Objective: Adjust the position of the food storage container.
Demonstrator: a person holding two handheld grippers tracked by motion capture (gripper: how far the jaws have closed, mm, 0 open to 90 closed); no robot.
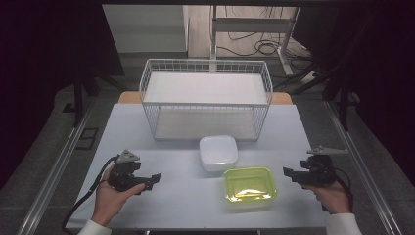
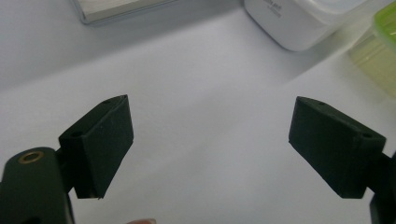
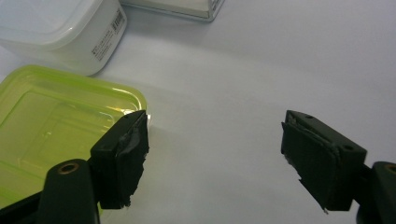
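the person stood at the near edge of the pale table (image 1: pixel 161 196), a black gripper in each hand, both held low over the bare tabletop and pointing inward toward each other. the left gripper (image 1: pixel 152 180) sat well to the left of the containers, its jaws spread wide with nothing between them; in the left gripper view that same left gripper (image 2: pixel 210 144) looked across plain table toward the white container (image 2: pixel 299 23) and a sliver of the green container (image 2: pixel 378 60) beyond it. the right gripper (image 1: pixel 288 174) hovered near the right side of the green container (image 1: pixel 249 185), apart from it, and its jaws were likewise spread and holding nothing; from the right gripper view, the right gripper (image 3: pixel 215 158) had one jaw showing in front of the container's near corner, though i could not tell whether it touched. the green container (image 3: pixel 56 130) was shallow, translucent and yellow-green, with its lid on, lying flat near the front middle of the table. just behind it, and a little to the left, stood the white container (image 1: pixel 218 152), square with rounded corners, its barcode label showing on the white container (image 3: pixel 70 32) in the right gripper view. farther back stood a white wire basket (image 1: pixel 205 100) with a white board on its upper level.
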